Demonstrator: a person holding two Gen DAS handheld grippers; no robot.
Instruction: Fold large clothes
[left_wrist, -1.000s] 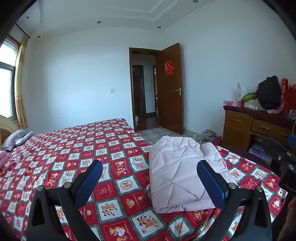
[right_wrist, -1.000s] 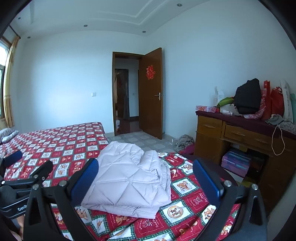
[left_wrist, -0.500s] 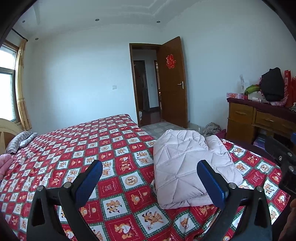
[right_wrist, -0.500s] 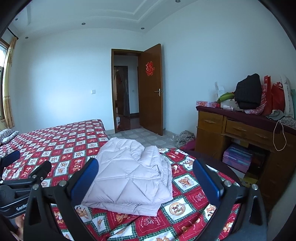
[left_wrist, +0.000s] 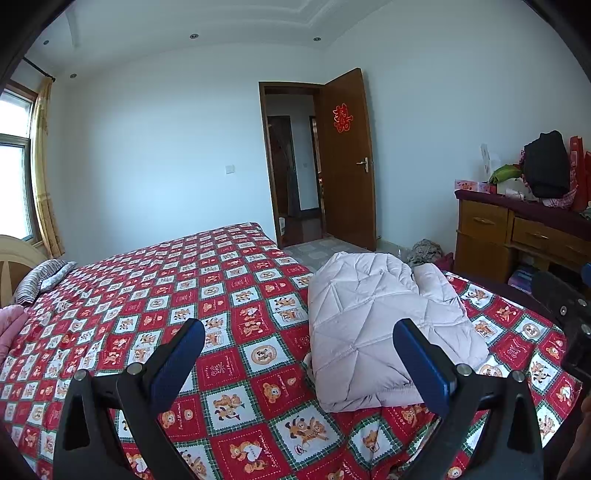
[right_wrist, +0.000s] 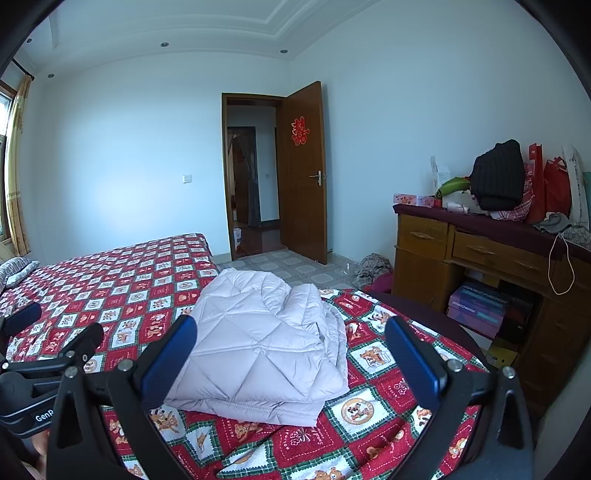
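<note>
While the quilted pale lilac jacket (left_wrist: 380, 325) lies folded in a thick bundle on the bed (left_wrist: 155, 295), both grippers hang above the bedcover and touch nothing. The bundle rests near the foot corner of the bed, on the side that is closer to the wooden dresser (right_wrist: 480, 266), and its stitched hem faces the cameras. The bed carries a red, white and green checked cover with small cartoon bears. The left gripper (left_wrist: 297, 363) has its two blue-padded fingers (left_wrist: 177, 365) wide apart; between them only the bedcover and the near left edge of the jacket are seen, and nothing is held. The right gripper (right_wrist: 290, 358) also has its fingers (right_wrist: 412, 360) spread wide, and the folded jacket (right_wrist: 258, 343) appears between them but further away, not in contact with the pads. In the right wrist view the black frame of the left gripper (right_wrist: 40, 365) shows at the lower left, beside the jacket and apart from it. Behind the bed a brown door (right_wrist: 301, 173) stands open in the white wall. On the dresser there is a black garment (right_wrist: 496, 177) and some red bags (right_wrist: 550, 188). A striped pillow (left_wrist: 40, 280) lies at the far head end of the bed, near the window.
</note>
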